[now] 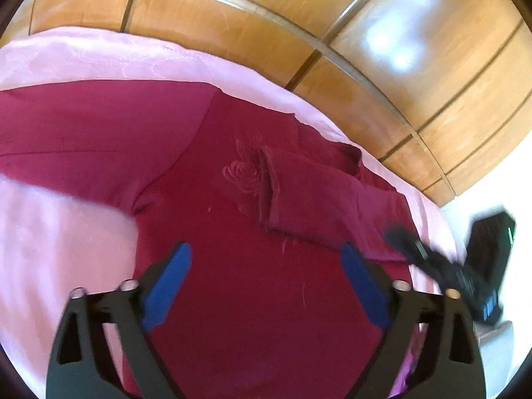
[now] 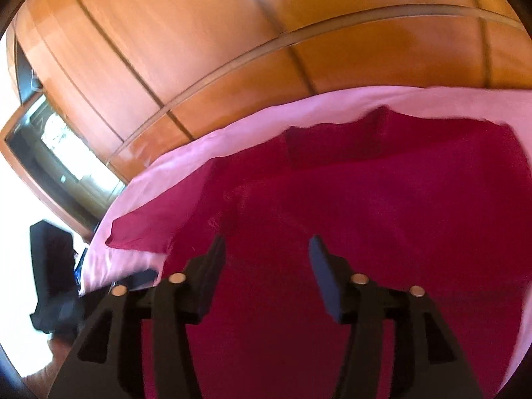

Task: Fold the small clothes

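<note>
A deep crimson garment (image 1: 232, 199) lies spread on a bed covered by a pale pink sheet (image 1: 83, 63), reaching close to the bed's far edge, where a strip of sheet shows beyond it. The cloth looks soft and matte, a plain weave with faint tone-on-tone embroidery (image 1: 244, 169) of curling petals near its middle. One long sleeve stretches flat toward the bed's left side; the other sleeve (image 1: 309, 196) is folded inward across the body, its hemmed cuff lying just beside the embroidery. In the right wrist view the same garment (image 2: 365, 199) fills most of the bed, with a pointed flap of fabric at its left edge resting on the sheet (image 2: 232, 116).

The left tool (image 1: 266, 286) hovers above the garment's lower body, its blue-padded fingers (image 1: 169, 282) wide apart and holding nothing. The right tool (image 2: 266, 266), with dark flat pads, also stands apart over the cloth. Behind the bed rise glossy orange-brown wooden wardrobe panels (image 1: 216, 26) with thin dark seams.
</note>
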A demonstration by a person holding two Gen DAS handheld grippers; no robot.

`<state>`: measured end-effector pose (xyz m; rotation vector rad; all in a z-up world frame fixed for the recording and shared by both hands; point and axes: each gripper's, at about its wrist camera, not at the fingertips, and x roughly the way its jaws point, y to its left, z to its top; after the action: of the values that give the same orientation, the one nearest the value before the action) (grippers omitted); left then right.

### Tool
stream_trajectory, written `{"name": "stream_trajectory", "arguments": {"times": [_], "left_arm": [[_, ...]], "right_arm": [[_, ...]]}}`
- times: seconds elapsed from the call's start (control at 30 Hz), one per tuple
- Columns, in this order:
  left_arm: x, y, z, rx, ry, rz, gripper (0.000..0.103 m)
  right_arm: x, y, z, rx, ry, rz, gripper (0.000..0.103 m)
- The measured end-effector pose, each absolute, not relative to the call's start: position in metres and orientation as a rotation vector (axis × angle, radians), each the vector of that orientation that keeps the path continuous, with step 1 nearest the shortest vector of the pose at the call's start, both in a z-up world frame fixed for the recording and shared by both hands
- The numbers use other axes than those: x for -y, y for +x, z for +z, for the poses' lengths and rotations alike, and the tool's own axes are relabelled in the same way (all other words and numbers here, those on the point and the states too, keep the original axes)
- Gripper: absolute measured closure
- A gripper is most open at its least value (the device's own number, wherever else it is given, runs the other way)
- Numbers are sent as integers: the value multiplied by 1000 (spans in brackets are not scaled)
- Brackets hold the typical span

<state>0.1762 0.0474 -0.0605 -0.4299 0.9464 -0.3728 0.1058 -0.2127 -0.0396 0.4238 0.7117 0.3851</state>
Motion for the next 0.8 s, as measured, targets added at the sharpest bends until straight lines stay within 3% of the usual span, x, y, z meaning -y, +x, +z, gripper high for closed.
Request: {"name": "stream_trajectory", "arguments": {"times": [0.07, 0.13, 0.23, 0.33, 0.4, 0.63, 0.8], "left_arm": [[-39, 194, -63, -969, -427, -393, 20], [-28, 211, -67, -988, -400, -401, 31], [-10, 233, -81, -1041, -385, -408, 35], [5, 248, -96, -1093, -365, -405, 68], [10, 254, -95, -1075, -352, -390, 95], [-22, 247, -51, -911, -381, -336, 95], [-30, 252, -57, -923, -326, -266, 95]], "right_arm": [[230, 99, -42, -716, 448, 347, 43], [259, 79, -49, -716, 476, 275, 40], [291, 62, -52, -698, 529, 196, 36], [324, 53, -53, -670, 577, 125, 34], [342, 57, -50, -655, 608, 88, 34], [336, 88, -33, -623, 559, 109, 34], [313, 141, -52, -703, 479, 72, 34]]}}
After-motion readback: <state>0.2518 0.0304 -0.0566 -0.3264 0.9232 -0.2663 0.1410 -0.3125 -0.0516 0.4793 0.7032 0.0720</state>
